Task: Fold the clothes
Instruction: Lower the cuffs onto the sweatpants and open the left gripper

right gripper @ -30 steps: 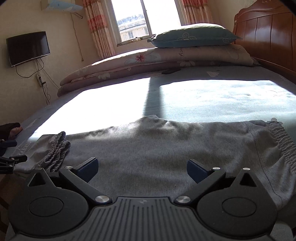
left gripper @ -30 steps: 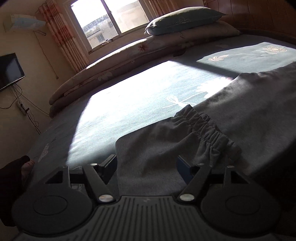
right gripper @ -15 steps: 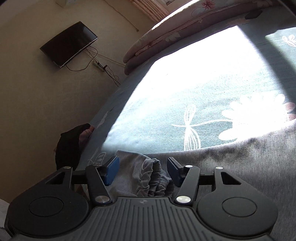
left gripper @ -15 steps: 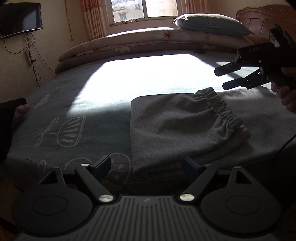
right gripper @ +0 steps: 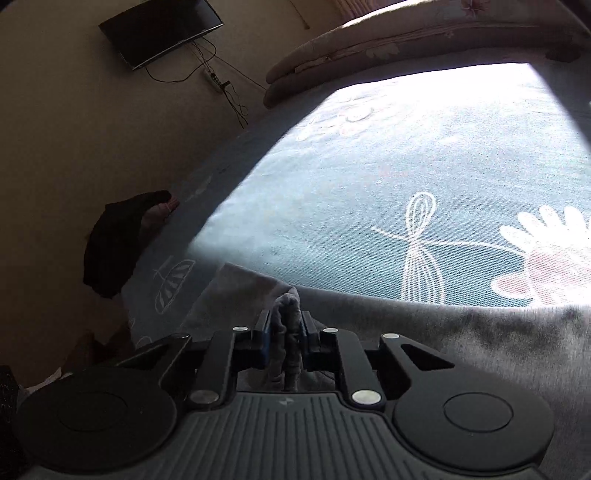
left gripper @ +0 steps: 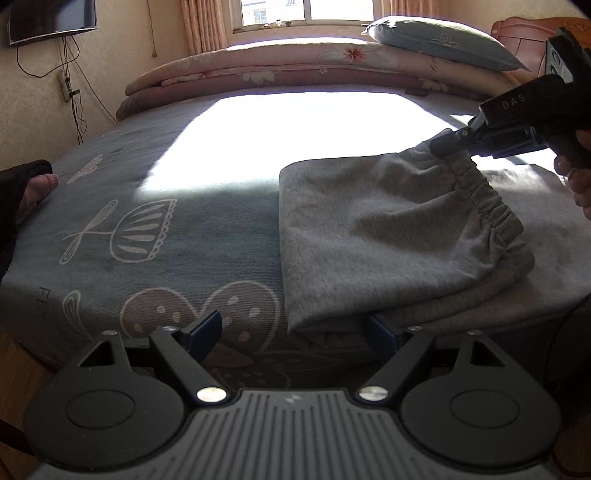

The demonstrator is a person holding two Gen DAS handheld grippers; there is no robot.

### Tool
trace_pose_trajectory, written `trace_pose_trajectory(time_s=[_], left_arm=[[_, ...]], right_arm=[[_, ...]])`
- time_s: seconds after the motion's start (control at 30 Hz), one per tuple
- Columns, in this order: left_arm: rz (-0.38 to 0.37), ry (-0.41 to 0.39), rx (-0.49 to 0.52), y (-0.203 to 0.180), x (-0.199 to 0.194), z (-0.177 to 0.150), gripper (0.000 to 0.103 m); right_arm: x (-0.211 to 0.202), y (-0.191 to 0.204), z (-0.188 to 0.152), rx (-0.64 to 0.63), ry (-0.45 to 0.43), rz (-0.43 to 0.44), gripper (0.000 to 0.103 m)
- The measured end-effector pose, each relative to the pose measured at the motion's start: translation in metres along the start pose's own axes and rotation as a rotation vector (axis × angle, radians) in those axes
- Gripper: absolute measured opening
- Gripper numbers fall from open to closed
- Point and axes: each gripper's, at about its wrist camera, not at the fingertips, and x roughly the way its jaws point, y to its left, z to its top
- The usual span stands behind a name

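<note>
Hard sunlight from the window (left gripper: 273, 14) blows out the bedspread (left gripper: 295, 140); foreground dim, fisheye edges bent.

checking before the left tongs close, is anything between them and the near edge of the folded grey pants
Nothing visible. The left tongs stand open at the near folded edge of the grey pants, only bedsheet between. The right tongs already pinch the elastic cuff.

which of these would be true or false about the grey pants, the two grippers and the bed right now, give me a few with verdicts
1. The right gripper is clamped on the elastic waistband of the grey pants. True.
2. The left gripper is shut on the pants. False: its jaws stand wide, nothing pinched.
3. The pants hang in the air. False: they lie on the bed sheet.
4. A pillow sits on the rolled quilt. True.
</note>
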Motion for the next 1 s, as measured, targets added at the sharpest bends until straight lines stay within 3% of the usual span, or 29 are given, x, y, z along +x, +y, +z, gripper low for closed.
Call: trace_pose_trajectory(time_s=[0.1,0.23,0.3,0.4,0.53,0.6,0.63,0.8,0.9,1.0], left_arm=[[0.004,-0.001,0.021,0.001,-0.001,-0.004,0.086],[0.011,0.013,-0.012,0.006,0.003,-0.008,0.086],[0.013,0.011,-0.019,0.007,0.004,-0.007,0.086],[0.021,0.005,-0.023,0.009,0.007,-0.006,0.086],[0.024,0.001,-0.031,0.01,0.007,-0.009,0.086],[0.028,0.002,-0.039,0.011,0.007,-0.009,0.087],[0.031,0.002,-0.04,0.011,0.007,-0.009,0.087],[0.04,0.0,-0.021,0.011,0.008,-0.011,0.087],[0.041,-0.001,-0.029,0.013,0.01,-0.011,0.087],[0.047,0.0,-0.022,0.013,0.009,-0.012,0.088]], right_arm=[[-0.009,0.009,0.006,0.028,0.007,0.003,0.016],[-0.017,0.004,0.003,0.177,0.024,0.072,0.016],[-0.014,-0.005,-0.004,0.229,0.049,0.031,0.016],[-0.005,-0.022,-0.016,0.286,0.102,-0.037,0.026],[-0.012,-0.031,-0.034,0.349,0.085,0.058,0.034],[-0.012,-0.027,-0.04,0.326,0.102,0.038,0.027],[-0.013,-0.024,-0.042,0.32,0.11,0.025,0.011],[-0.028,-0.019,-0.046,0.412,0.059,0.134,0.011],[-0.024,-0.019,-0.052,0.355,0.112,-0.014,0.019],[-0.03,-0.021,-0.06,0.364,0.093,-0.036,0.027]])
